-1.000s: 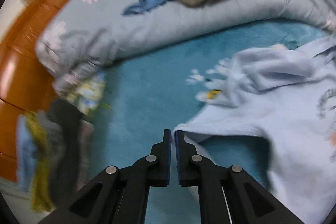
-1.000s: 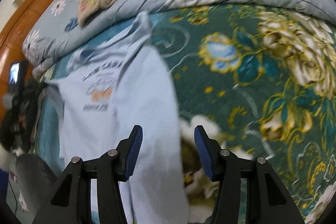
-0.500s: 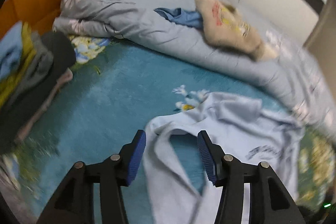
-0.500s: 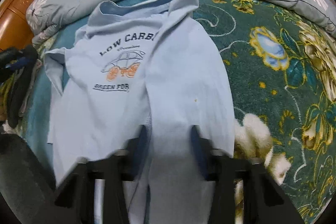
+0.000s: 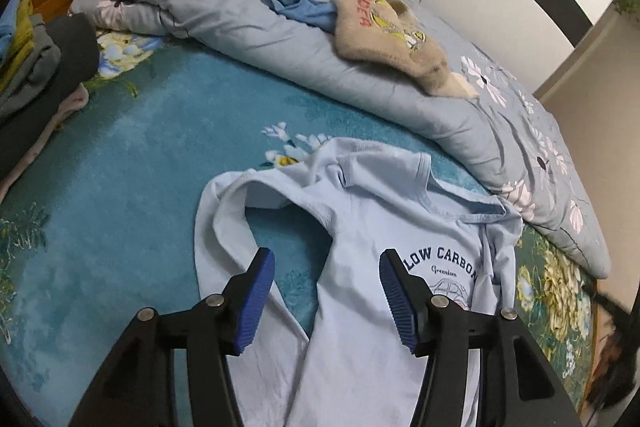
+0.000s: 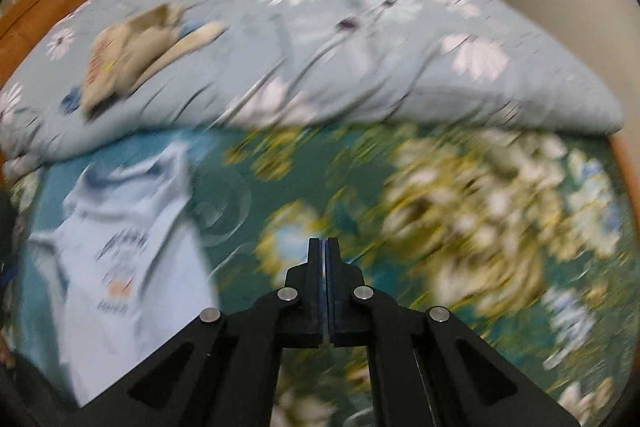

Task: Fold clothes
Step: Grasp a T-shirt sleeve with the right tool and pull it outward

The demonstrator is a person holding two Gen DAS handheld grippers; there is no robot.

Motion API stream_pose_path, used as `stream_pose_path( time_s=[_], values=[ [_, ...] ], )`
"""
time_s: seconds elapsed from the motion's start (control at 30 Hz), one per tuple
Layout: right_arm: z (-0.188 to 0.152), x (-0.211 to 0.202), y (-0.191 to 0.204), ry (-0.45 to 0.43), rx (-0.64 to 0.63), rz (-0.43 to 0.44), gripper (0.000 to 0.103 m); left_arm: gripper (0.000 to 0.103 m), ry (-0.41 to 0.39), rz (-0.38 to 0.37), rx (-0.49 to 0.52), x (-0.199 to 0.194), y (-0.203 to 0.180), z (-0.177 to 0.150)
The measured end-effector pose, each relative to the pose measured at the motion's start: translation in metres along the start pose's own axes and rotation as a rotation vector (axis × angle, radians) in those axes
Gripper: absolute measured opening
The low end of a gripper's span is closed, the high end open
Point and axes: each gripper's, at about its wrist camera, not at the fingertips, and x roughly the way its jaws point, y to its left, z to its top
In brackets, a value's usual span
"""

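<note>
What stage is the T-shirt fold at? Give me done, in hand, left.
Done: a stack of clothes sits at the bed's edge. In hand: nothing; the left gripper is open over the light blue T-shirt, the right gripper shut on nothing. Left: the T-shirt lies rumpled, with no clear fold yet.

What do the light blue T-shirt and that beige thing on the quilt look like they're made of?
The light blue T-shirt looks like thin matte cotton knit: soft creases, ribbed neckline, printed lettering. The beige garment looks fuzzy, perhaps fleece or plush; its surface is nappy and thick-edged. Neither is certain from looks alone.
</note>
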Motion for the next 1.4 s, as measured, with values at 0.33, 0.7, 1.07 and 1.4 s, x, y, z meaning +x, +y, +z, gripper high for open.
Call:
stream_pose_path(
  time_s=[0.33, 0.7, 1.07, 1.4],
  values=[
    [0.056, 0.022, -0.027, 0.030, 0.006, -0.056, 0.001, 0.059, 0.016, 0.007, -0.013, 0.008, 0.004, -0.001],
    [-0.073, 0.022, 0.086, 0.117, -0.103, 0.376, 0.052, 0.061, 0.040, 0.011, -0.002, 0.015, 0.002, -0.002],
    [-0.108, 0.047, 0.112, 0.240, -0.142, 0.300, 0.001, 0.061, 0.043, -0.017, -0.055, 0.016, 0.010, 0.000],
    [0.035, 0.039, 0.040, 0.053, -0.140, -0.053, 0.001, 0.061, 0.059, -0.027, -0.043, 0.025, 0.005, 0.000]
  ],
)
